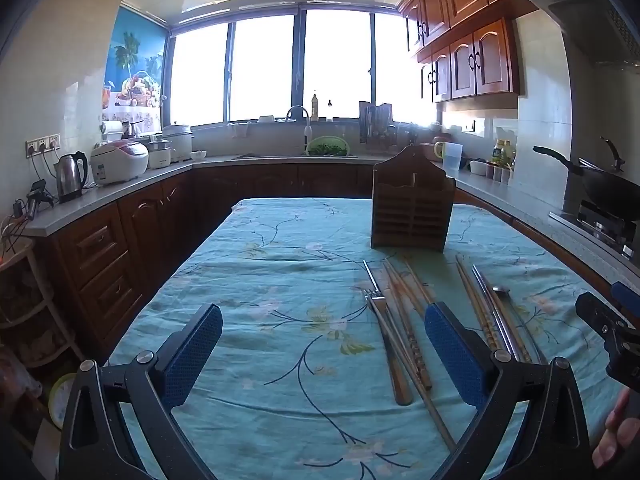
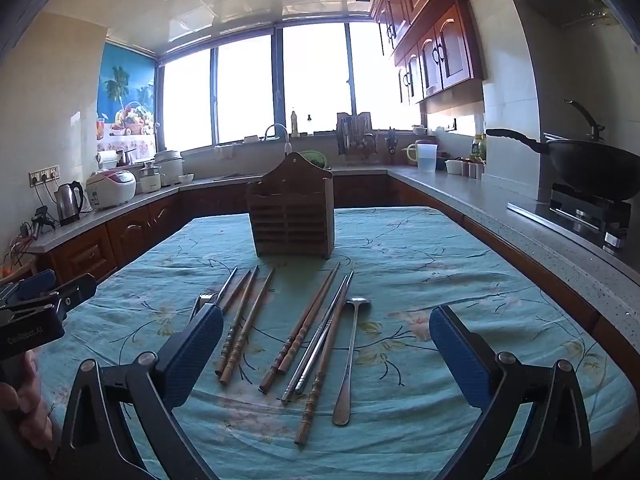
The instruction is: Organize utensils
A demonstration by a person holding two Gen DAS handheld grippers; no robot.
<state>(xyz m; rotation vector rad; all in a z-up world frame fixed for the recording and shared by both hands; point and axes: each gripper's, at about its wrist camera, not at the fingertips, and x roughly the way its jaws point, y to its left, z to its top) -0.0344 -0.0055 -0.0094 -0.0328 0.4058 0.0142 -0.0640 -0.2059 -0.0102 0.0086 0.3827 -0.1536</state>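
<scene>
A dark wooden utensil holder [image 1: 412, 208] [image 2: 292, 216] stands upright on the teal floral tablecloth [image 1: 280, 280] [image 2: 440, 264]. In front of it lie wooden chopsticks [image 2: 240, 328] [image 1: 404, 320], metal chopsticks [image 2: 320, 344], a metal spoon [image 2: 350, 360] [image 1: 502, 290] and a fork [image 1: 376, 300] [image 2: 204, 300], spread side by side. My left gripper [image 1: 324, 344] is open above bare cloth, left of the utensils. My right gripper [image 2: 326, 340] is open above the chopsticks and spoon, not touching them. Each gripper shows at the edge of the other's view.
Kitchen counters run along the left, far and right sides of the table. A kettle [image 1: 72, 174] and rice cooker [image 1: 120, 160] stand on the left counter. A black wok [image 2: 592, 168] sits on a stove at the right. A hand [image 1: 616, 436] holds the right gripper's handle.
</scene>
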